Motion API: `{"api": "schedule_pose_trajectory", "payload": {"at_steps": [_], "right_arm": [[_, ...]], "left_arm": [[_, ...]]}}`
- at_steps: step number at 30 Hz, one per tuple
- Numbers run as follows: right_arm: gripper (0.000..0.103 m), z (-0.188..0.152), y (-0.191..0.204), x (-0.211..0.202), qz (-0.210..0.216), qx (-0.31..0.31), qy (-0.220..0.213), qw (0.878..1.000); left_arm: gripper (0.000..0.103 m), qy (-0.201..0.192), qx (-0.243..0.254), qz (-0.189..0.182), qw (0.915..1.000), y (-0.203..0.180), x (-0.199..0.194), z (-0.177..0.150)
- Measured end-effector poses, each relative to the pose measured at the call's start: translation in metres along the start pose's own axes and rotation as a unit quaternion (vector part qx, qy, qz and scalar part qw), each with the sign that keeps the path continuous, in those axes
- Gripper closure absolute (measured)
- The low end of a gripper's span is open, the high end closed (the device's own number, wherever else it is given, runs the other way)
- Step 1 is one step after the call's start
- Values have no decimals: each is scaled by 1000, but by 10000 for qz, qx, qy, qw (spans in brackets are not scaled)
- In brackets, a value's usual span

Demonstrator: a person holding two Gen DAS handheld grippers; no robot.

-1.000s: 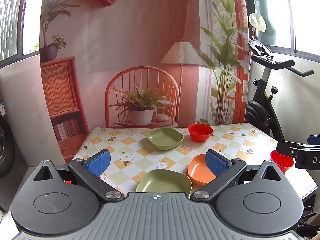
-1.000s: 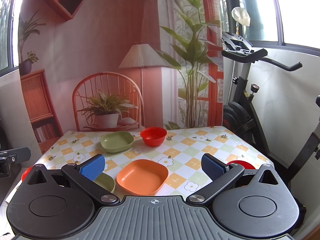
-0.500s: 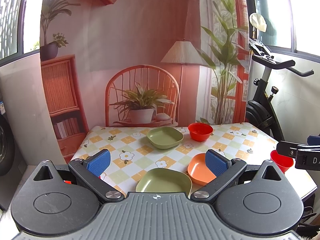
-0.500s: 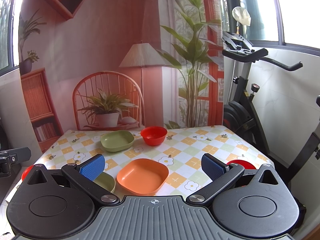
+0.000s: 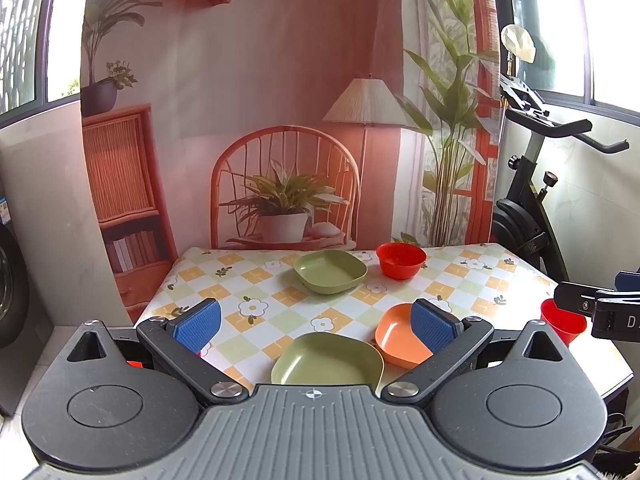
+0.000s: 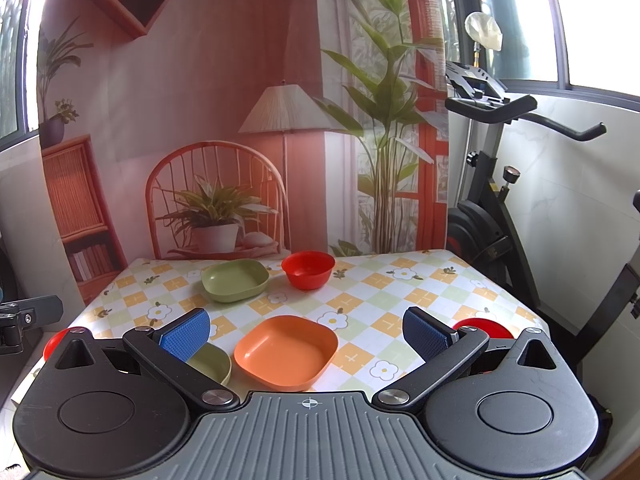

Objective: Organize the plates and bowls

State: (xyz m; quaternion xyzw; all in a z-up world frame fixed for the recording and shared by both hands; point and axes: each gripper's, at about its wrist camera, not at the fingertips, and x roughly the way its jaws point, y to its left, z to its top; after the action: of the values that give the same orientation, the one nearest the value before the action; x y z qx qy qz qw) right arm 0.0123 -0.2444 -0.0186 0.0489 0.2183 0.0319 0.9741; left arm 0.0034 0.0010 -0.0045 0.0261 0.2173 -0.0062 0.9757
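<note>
Both grippers, left gripper (image 5: pixel 314 322) and right gripper (image 6: pixel 306 330), are hovering with fingers apart, holding nothing, probably sizing up the orange plate (image 6: pixel 286 350) for stacking.

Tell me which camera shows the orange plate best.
The right wrist view: the orange plate lies whole and central between the open tongs. In the left wrist view, that plate is partly hidden behind a fingertip.

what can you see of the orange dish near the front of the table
The orange dish is a shallow, rounded-square plate with a raised rim, matte like plastic, empty and upright. It sits flat on the checked floral tablecloth near the front edge, right beside the nearer green dish; whether they touch is unclear. Nothing grips it; it lies ahead of the open right tool.
</note>
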Motion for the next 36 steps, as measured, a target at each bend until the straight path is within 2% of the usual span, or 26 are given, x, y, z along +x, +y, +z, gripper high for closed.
{"api": "schedule_pose_trajectory", "payload": {"at_steps": [27, 31, 36], "right_arm": [[0, 1, 1, 4, -8, 6, 12, 10000], [0, 5, 3, 6, 36, -43, -57, 10000], [0, 18, -10, 4, 156, 22, -326, 9993]], "left_arm": [[1, 47, -171, -19, 9998, 3, 2, 0], [1, 54, -168, 115, 9998, 5, 5, 7], [1, -262, -43, 538, 9982, 10, 11, 15]]}}
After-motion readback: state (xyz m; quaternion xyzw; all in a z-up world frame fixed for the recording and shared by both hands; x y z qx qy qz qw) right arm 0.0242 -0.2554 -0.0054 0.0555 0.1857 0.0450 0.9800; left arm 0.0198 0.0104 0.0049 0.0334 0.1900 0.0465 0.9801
